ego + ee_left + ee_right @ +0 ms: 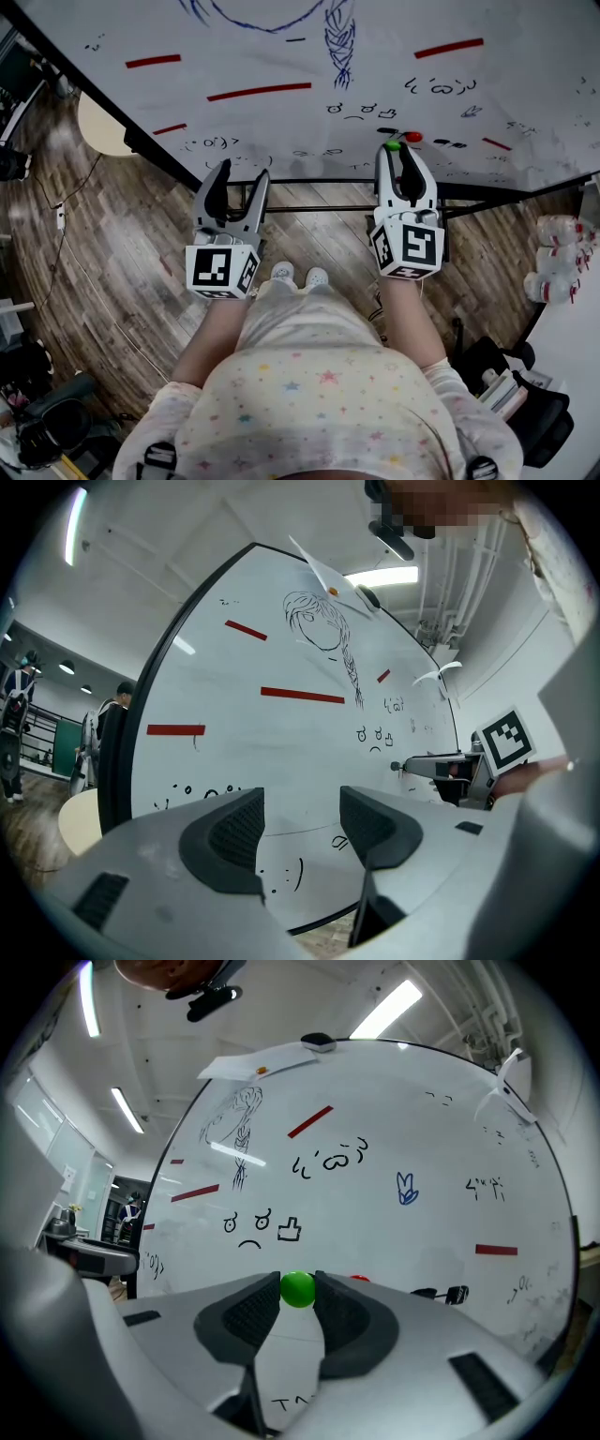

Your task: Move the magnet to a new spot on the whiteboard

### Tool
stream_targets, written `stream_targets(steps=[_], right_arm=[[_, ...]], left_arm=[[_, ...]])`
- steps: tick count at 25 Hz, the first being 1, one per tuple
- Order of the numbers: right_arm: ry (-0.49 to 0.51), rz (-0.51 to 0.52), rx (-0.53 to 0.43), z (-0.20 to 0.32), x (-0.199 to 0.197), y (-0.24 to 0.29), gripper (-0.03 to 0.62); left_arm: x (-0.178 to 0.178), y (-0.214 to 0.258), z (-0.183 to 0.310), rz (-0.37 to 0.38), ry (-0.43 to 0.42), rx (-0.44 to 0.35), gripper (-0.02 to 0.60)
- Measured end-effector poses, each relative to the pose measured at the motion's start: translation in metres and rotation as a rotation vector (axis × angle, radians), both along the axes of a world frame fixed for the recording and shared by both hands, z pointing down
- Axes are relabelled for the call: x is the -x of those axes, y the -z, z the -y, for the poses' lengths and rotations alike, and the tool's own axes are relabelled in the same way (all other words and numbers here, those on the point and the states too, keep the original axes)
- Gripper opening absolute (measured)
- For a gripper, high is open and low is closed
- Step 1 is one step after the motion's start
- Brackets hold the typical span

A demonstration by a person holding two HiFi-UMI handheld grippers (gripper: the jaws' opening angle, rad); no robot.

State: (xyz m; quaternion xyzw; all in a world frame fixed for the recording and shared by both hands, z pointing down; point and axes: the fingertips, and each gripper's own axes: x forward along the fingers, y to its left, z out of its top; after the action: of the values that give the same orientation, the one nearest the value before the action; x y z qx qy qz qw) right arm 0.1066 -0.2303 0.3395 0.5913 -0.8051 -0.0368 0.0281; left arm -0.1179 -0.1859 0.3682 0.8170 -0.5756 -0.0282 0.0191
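Head view: right gripper [401, 150] up at lower edge of whiteboard [281, 56], jaws pinched on green magnet [393, 144], prob. to lift it for a new spot. Red magnet [412, 137] just beside. Left gripper [242, 173] held back, not needed, jaws apart.

Left gripper view: nothing betw. jaws, only whiteboard behind.

Right gripper view: green magnet [298, 1288] clamped at tips. Contact w/ whiteboard hidden behind jaws, so touching or lifted: can't tell.

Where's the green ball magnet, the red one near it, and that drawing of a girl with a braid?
green magnet [298, 1289]: right gripper view, the middle of the ball.
red magnet [412, 137]: head view, its rounded top.
braid drawing [319, 625]: left gripper view, the sketched head above the braid.
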Motion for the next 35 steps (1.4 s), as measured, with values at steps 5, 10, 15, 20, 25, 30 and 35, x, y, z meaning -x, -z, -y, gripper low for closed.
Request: stream_targets(steps=[5, 10, 15, 20, 25, 30, 35], right_arm=[[0.018, 0.009, 0.008, -0.009, 0.000, -0.008, 0.115], [0.027, 0.006, 0.023, -0.016, -0.001, -0.021, 0.115], [0.036, -0.001, 0.047, -0.020, 0.001, -0.036, 0.115], [0.044, -0.006, 0.067, -0.018, 0.001, -0.048, 0.115], [0.049, -0.007, 0.087, -0.016, 0.002, -0.058, 0.115], [0.054, -0.006, 0.109, -0.014, 0.002, -0.072, 0.115], [0.062, 0.010, 0.120, -0.012, 0.003, -0.084, 0.115]], left_arm=[[-0.002, -0.002, -0.003, -0.006, -0.002, 0.003, 0.232], [-0.007, -0.003, -0.006, -0.008, -0.010, 0.006, 0.233], [-0.007, -0.006, -0.009, -0.010, -0.007, 0.010, 0.232], [-0.006, -0.010, -0.011, -0.009, 0.002, 0.018, 0.233], [-0.005, -0.015, -0.011, -0.009, 0.007, 0.027, 0.233], [-0.005, -0.026, -0.008, -0.003, 0.014, 0.045, 0.232], [-0.009, -0.037, -0.005, -0.003, 0.005, 0.061, 0.232]])
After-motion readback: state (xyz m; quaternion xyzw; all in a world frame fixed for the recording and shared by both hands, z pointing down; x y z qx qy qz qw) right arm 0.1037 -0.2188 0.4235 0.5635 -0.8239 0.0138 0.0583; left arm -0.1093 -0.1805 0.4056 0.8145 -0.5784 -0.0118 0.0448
